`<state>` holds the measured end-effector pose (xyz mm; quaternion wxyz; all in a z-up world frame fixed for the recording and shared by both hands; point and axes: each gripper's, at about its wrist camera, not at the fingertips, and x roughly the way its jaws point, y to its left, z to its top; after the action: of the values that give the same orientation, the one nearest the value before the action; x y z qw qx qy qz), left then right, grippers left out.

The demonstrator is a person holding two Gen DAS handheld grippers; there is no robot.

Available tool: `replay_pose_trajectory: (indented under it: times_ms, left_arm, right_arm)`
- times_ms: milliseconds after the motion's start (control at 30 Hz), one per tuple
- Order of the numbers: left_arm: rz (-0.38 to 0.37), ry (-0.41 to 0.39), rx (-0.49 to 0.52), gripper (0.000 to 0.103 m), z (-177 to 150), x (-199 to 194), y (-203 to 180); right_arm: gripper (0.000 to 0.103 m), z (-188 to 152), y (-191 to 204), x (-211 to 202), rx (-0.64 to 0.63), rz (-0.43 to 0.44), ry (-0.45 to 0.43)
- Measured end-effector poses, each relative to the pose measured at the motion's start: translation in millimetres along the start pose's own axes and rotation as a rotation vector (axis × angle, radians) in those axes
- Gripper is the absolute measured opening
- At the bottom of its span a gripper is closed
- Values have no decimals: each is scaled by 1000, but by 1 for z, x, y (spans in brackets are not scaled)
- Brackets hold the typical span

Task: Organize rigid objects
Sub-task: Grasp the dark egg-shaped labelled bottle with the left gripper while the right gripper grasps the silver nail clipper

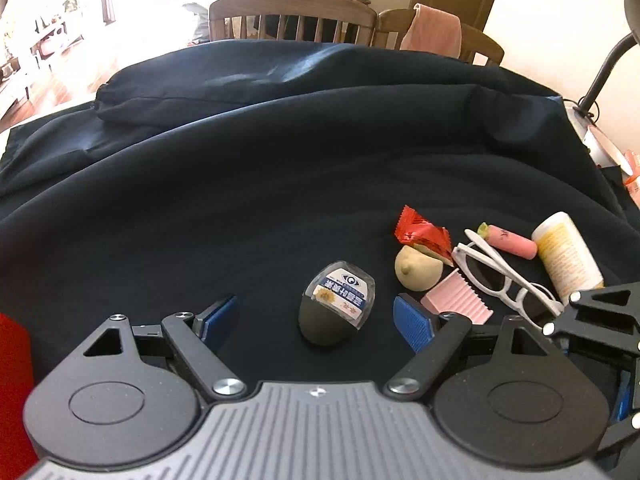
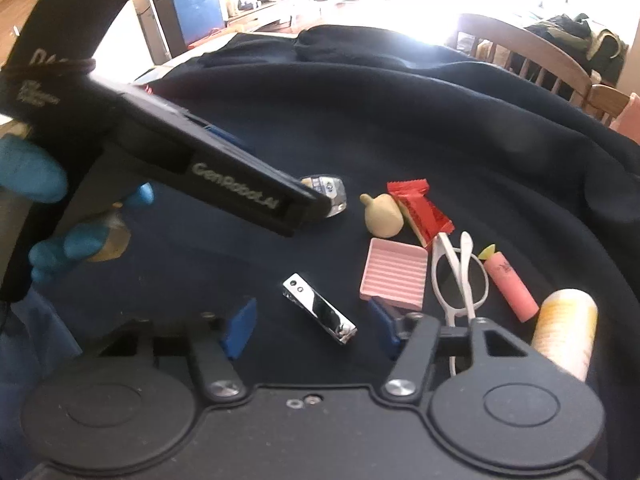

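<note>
My left gripper (image 1: 316, 320) is open just above the dark cloth, and a black egg-shaped case with a clear labelled lid (image 1: 338, 306) lies between its blue pads (image 1: 412, 324). To its right are a beige pear-shaped piece (image 1: 418, 270), a red wrapper (image 1: 424, 234), a pink ridged tray (image 1: 456, 300), white sunglasses (image 1: 504, 276), a pink tube (image 1: 512, 240) and a cream bottle (image 1: 568, 258). My right gripper (image 2: 312, 326) is open too, with a chrome nail clipper (image 2: 318, 308) lying flat between its fingers. The pink tray (image 2: 394, 274) sits just beyond its right finger.
A navy cloth (image 1: 280, 160) covers the table, bunched into a ridge at the back. The left tool's black housing (image 2: 224, 180), held by a blue-gloved hand (image 2: 32, 172), crosses the right wrist view and partly hides the egg-shaped case (image 2: 330, 196). Wooden chairs (image 1: 292, 16) stand behind; a lamp arm (image 1: 608, 68) is far right.
</note>
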<state>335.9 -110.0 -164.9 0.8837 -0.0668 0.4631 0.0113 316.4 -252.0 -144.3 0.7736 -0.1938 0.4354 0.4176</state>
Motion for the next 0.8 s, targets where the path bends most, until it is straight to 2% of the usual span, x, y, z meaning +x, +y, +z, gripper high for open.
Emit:
replay_pose_trajectory:
  times_ms: [100, 367, 433, 500, 567, 700, 800]
  left_arm:
    - [11, -2, 10, 84, 0, 6, -1]
    - [20, -12, 52, 82, 2, 15, -4]
    - [31, -21, 75, 76, 2, 15, -6]
    - [37, -28, 102, 64, 1, 14, -9]
    - [43, -30, 121, 59, 0, 13, -11]
    - [48, -38, 134, 38, -1, 11, -12]
    - [56, -33, 129, 38, -1, 9, -12]
  right_arm:
    - [47, 1, 0, 3, -18, 3, 10]
    - [37, -1, 2, 7, -55, -20, 18]
    - [33, -2, 2, 8, -53, -25, 17]
    - [29, -2, 4, 9, -62, -30, 14]
    - [24, -3, 5, 9, -74, -36, 11]
    - [14, -7, 11, 8, -91, -40, 4]
    - [12, -9, 19, 8, -94, -56, -3]
